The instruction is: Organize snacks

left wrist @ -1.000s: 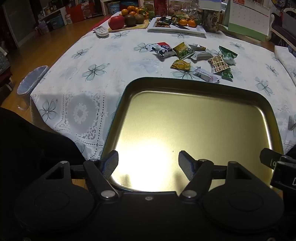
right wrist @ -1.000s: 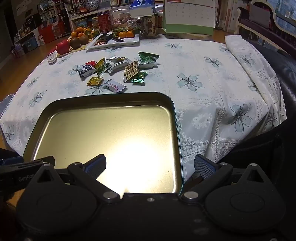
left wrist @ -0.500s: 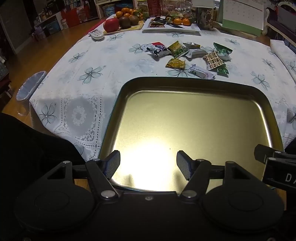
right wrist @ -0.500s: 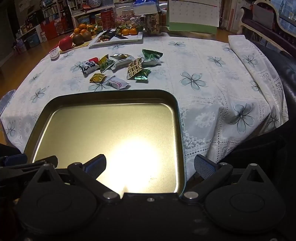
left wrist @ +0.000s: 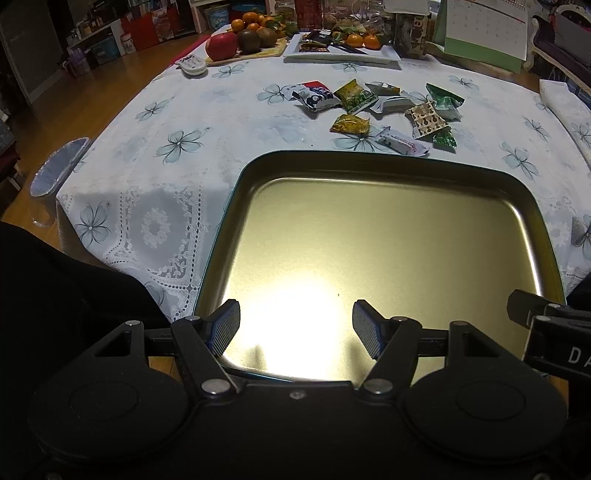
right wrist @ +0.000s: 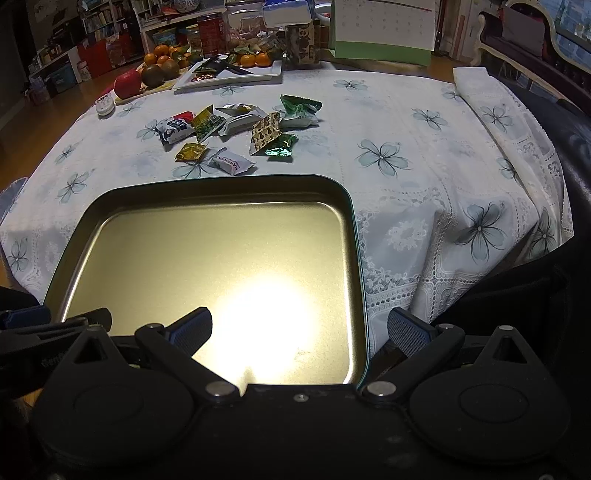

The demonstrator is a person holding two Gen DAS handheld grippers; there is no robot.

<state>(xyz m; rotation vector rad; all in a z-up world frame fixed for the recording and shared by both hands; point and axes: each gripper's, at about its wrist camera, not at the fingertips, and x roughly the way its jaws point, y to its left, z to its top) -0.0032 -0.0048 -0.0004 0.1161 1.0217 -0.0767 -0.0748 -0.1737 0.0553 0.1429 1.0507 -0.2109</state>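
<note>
A shallow gold metal tray (left wrist: 236,206) (right wrist: 351,229) lies at the table's near edge. Nothing lies in it. Beyond its far rim, several wrapped snacks lie in a loose pile on the cloth: a white packet (left wrist: 400,142) (right wrist: 231,162), a yellow one (left wrist: 350,123) (right wrist: 190,151), a blue and red one (left wrist: 314,96) and green ones (left wrist: 445,101) (right wrist: 299,107). My left gripper (left wrist: 295,326) is open and empty over the tray's near left part. My right gripper (right wrist: 299,330) is open and empty, straddling the tray's near right rim.
A white flowered tablecloth (left wrist: 177,140) covers the table and hangs over its edges. At the back stand a fruit board with an apple (left wrist: 221,45) (right wrist: 127,83), a white plate (left wrist: 343,55) and a calendar (right wrist: 382,26). A bin (left wrist: 55,170) stands on the floor at left.
Both wrist views have shifted a little, with the tray and snacks sitting lower in the frames than a second ago. Both grippers stay open; nothing on the table has moved.
</note>
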